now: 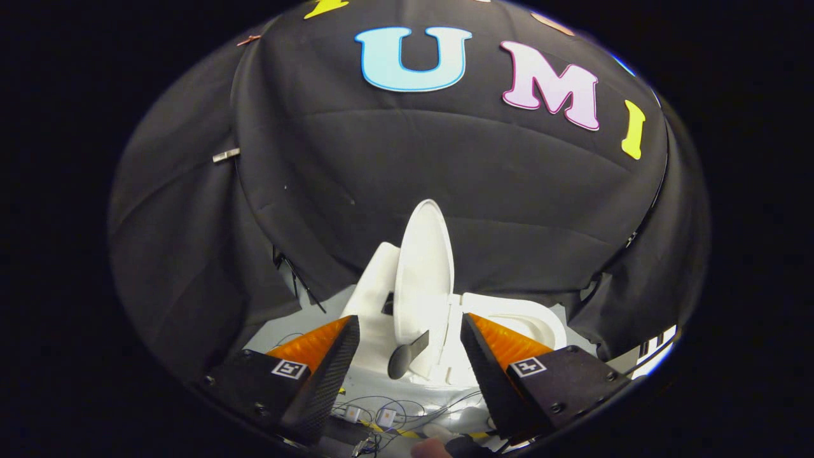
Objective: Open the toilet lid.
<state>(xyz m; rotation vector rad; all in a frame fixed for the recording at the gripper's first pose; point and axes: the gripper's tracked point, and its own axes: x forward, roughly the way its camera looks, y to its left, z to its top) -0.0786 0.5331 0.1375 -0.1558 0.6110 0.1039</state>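
A small white toilet (509,318) stands on a pale surface just beyond my fingers. Its white oval lid (423,273) is raised and stands upright, leaning toward the white tank (375,280) to the left of it. To the right of the lid, the open seat and bowl rim show. A dark grey tab (407,356) sticks out from the lid's lower edge. My gripper (410,340) is open, its two fingers wide apart on either side of the lid's base. Nothing is held between them.
Black cloth walls close in behind and on both sides of the toilet. Thin wires and small white parts (375,416) lie on the surface below the fingers. A fingertip (429,448) shows at the very bottom.
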